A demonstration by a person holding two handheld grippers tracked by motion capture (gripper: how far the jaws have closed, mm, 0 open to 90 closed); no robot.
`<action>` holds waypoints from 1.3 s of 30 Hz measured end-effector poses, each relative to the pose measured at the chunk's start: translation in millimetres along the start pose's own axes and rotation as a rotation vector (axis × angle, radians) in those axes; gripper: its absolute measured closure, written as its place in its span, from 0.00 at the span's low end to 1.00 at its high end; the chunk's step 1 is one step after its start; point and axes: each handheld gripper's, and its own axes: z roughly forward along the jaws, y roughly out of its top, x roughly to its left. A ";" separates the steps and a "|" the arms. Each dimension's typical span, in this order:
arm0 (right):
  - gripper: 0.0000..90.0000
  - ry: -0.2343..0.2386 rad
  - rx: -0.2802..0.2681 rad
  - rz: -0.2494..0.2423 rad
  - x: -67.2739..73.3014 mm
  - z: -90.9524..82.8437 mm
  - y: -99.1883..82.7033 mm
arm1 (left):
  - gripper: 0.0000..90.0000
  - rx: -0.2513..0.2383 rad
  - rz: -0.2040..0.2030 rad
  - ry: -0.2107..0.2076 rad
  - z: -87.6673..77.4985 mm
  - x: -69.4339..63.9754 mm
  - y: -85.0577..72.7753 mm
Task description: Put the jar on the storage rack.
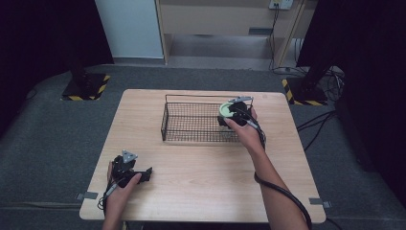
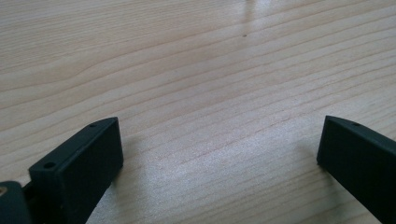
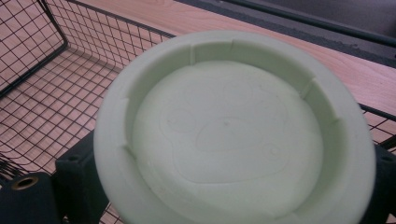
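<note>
My right gripper is shut on a pale green round bowl and holds it over the right end of a black wire basket. In the right gripper view the green bowl shows its underside, with a raised foot ring, above the basket's mesh floor. My left gripper rests low on the wooden table at the front left. Its jaws stand wide apart, and in the left gripper view only bare wood lies between them.
The wire basket stands at the middle back of the table. Beyond the table lie grey floor, two stand bases with yellow-black tape, and cables at the right. A black cable trails along the right forearm.
</note>
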 end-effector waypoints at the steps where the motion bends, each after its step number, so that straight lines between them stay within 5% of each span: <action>1: 0.10 0.002 0.002 -0.003 0.1 0.2 0.1 | 0.00 0.000 0.000 0.000 0.0 0.0 0.0; 23: 0.03 0.026 0.021 -0.016 0.7 -3.9 1.5 | 0.00 0.000 0.000 0.000 0.0 0.0 0.0; 39: 0.02 0.045 -0.034 -0.023 -6.8 -42.5 6.3 | 0.00 0.000 0.000 0.000 0.0 0.0 0.0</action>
